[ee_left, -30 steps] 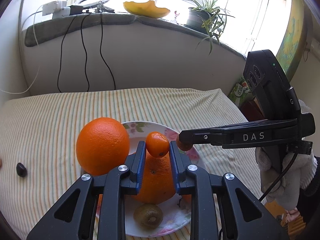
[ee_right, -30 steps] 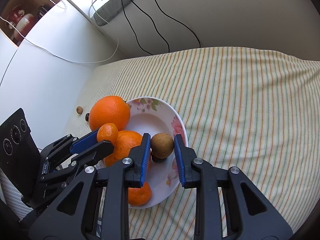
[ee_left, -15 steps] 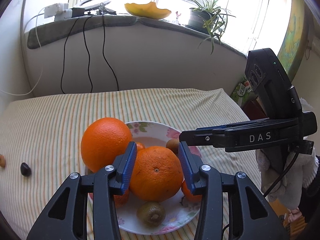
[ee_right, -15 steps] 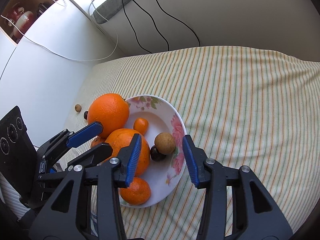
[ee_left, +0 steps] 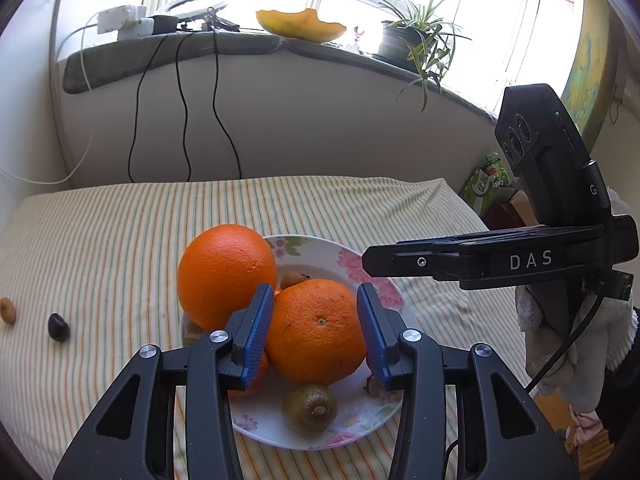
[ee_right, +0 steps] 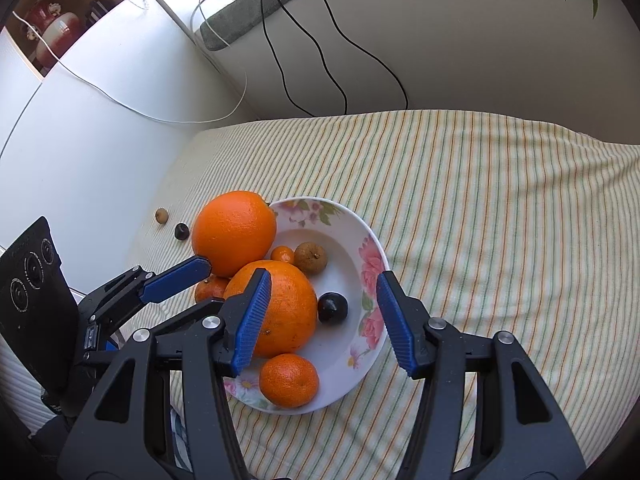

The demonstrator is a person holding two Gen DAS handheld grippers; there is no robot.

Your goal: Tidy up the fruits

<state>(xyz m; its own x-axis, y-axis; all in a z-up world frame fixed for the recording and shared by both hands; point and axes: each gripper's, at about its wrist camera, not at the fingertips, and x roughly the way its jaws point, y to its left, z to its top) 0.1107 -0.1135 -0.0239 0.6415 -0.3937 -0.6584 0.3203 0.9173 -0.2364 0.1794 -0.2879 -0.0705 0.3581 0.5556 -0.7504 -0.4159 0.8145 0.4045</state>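
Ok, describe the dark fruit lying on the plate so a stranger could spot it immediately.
Find the flowered plate on the striped cloth. On its bare white middle, right beside the nearer big orange, lies the dark fruit. It is the only glossy, near-black piece on the plate; everything around it is orange or brown.

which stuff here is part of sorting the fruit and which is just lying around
Part of the job:
- flowered plate
- two big oranges
- mandarin, kumquat
- kiwi
- brown longan, dark fruit on the plate
- loose longan and dark fruit on the striped cloth

Just lying about:
- cables
- potted plant
- yellow bowl
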